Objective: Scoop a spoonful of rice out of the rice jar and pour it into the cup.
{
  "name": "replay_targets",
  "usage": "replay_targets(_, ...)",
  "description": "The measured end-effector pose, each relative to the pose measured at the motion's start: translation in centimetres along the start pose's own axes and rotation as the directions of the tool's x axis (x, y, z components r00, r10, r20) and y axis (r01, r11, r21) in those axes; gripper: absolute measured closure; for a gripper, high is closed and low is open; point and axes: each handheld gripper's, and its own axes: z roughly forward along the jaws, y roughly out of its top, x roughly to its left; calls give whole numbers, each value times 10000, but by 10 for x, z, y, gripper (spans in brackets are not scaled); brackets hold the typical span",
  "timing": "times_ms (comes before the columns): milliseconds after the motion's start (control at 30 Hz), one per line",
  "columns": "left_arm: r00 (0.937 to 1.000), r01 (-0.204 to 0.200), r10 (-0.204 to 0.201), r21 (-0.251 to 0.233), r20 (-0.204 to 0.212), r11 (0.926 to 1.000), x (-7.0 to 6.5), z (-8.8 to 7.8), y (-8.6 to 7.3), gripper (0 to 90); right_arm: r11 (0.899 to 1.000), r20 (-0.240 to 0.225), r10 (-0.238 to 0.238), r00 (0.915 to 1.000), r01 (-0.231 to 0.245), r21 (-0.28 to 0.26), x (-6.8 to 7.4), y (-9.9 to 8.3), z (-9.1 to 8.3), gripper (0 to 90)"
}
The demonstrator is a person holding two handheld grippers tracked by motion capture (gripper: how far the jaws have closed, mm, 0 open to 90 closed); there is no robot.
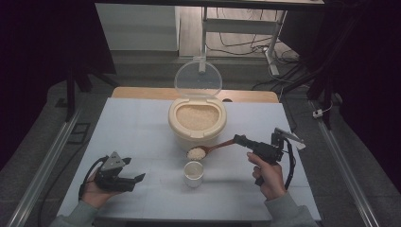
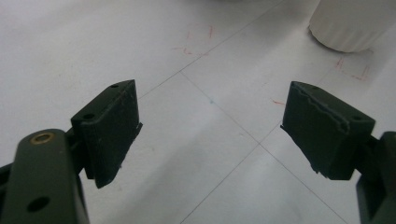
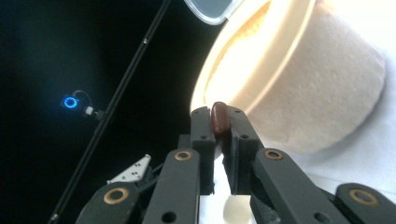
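Observation:
A wooden spoon [image 1: 208,148] heaped with rice hangs just above a small white cup [image 1: 194,173], in front of the cream rice container [image 1: 196,126]. My right gripper [image 1: 240,140] is shut on the end of the spoon's handle. In the right gripper view the brown handle tip [image 3: 219,116] sticks up between the closed jaws of the right gripper [image 3: 218,137], with the container [image 3: 308,88] close behind. My left gripper [image 1: 138,178] rests on the table at the lower left, open and holding nothing. In the left gripper view the left gripper [image 2: 210,135] faces the white cup [image 2: 348,23], at the top right.
The container's clear lid [image 1: 198,78] stands open behind it, and the container is full of rice. The white table [image 1: 132,127] carries thin grid lines and red marks [image 2: 198,39]. Dark floor, cables and a desk frame [image 1: 272,52] lie beyond the far edge.

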Motion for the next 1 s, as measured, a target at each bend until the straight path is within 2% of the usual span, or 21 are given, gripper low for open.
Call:
replay_targets(200,10000,9,-9,5,-15,10000,0,0,0,188,9997,377,-127,9992,119,232,-9,-6,1,833)
replay_targets(433,10000,2,-2,15,-27,10000,0,0,0,188,9969,794,-692,9944,660,418,-11,-9,1,833)
replay_targets(700,10000,-7,7,28,-38,10000,0,0,0,188,9887,1125,-1414,9835,1346,664,-1,-6,3,833)
replay_targets(1000,10000,6,-6,15,-30,10000,0,0,0,188,9714,1335,-2327,9634,2234,806,9,-6,6,832)
